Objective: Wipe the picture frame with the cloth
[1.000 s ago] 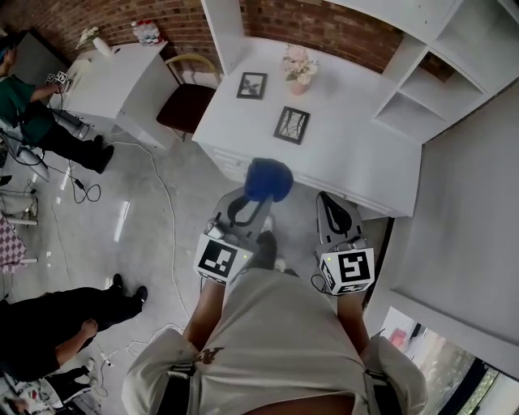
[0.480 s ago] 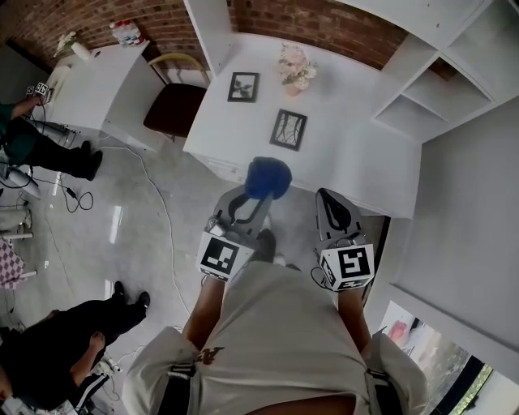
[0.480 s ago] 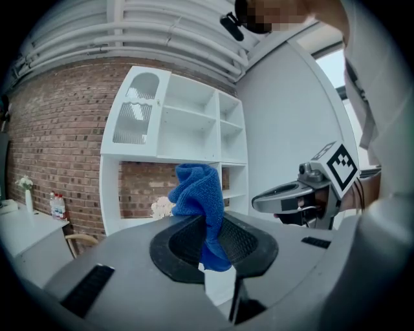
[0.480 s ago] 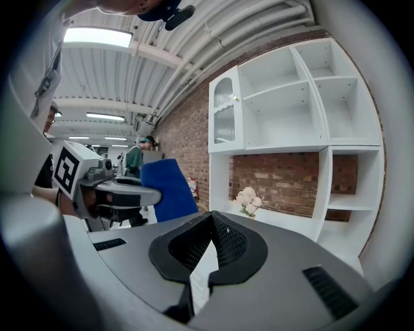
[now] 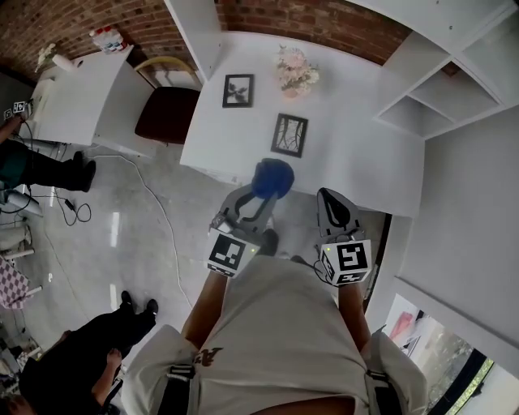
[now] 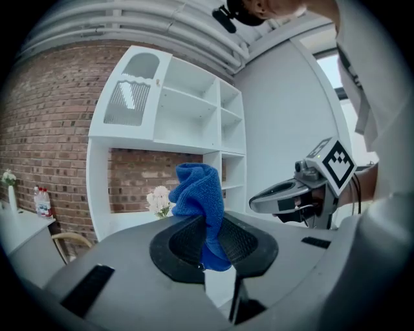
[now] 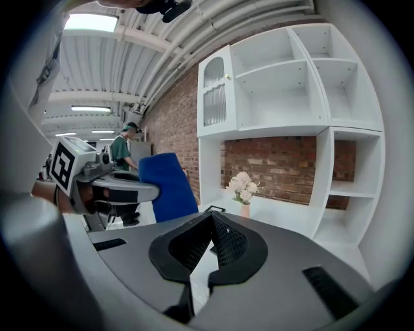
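The white surface (image 5: 357,154) stands against a brick wall (image 5: 340,24), beside a white shelf unit (image 5: 454,73). It carries two picture frames and a vase of flowers (image 5: 298,71). The nearer picture frame (image 5: 289,134) sits mid-surface. The second frame (image 5: 238,90) sits further back, to the left.

Change: the person has stepped closer. Compared with a second ago, the surface sits nearer in the head view. The blue cloth (image 5: 272,178) now overlaps the surface's front edge instead of hanging short of it. Neither claw has changed state.

Left claw (image 5: 261,197): pinching the cloth, which stands bunched above the pads.
Right claw (image 5: 333,198): pressed together, nothing in it.

Judgement: the approach is nearly complete. The cloth is well apart from the frame, and wiping has not yet begun.
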Tool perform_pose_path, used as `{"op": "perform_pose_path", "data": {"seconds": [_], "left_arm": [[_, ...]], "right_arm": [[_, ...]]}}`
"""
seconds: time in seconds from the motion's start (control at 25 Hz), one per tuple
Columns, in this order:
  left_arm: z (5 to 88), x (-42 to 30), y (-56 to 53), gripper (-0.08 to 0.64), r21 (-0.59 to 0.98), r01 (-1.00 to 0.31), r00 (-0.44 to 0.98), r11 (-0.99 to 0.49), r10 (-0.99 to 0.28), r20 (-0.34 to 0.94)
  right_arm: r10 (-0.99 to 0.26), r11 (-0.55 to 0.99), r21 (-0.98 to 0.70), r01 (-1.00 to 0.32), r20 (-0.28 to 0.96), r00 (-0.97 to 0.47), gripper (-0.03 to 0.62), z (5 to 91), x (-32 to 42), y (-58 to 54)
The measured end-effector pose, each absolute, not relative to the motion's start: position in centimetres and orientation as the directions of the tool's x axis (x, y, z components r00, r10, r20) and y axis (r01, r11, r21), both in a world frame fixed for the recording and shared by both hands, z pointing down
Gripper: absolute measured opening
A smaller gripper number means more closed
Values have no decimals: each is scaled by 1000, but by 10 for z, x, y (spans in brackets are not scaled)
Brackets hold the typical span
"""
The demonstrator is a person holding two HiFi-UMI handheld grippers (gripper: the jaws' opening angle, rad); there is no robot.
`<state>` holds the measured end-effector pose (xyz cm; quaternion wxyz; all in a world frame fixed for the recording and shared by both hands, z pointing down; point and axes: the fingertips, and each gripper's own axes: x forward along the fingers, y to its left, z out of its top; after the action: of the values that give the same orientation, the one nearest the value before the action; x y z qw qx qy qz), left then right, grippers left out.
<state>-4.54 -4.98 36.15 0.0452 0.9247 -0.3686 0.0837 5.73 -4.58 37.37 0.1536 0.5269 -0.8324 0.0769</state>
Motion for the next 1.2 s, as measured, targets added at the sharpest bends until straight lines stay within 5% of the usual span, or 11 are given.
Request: {"op": "perform_pose_path", "data": {"seconds": [1.2], "left_arm": [[463, -25, -120, 51, 80, -641, 739, -763, -587, 330]], "right_arm": [[-781, 398, 4, -918, 526, -336, -2, 500, 72, -116]]}}
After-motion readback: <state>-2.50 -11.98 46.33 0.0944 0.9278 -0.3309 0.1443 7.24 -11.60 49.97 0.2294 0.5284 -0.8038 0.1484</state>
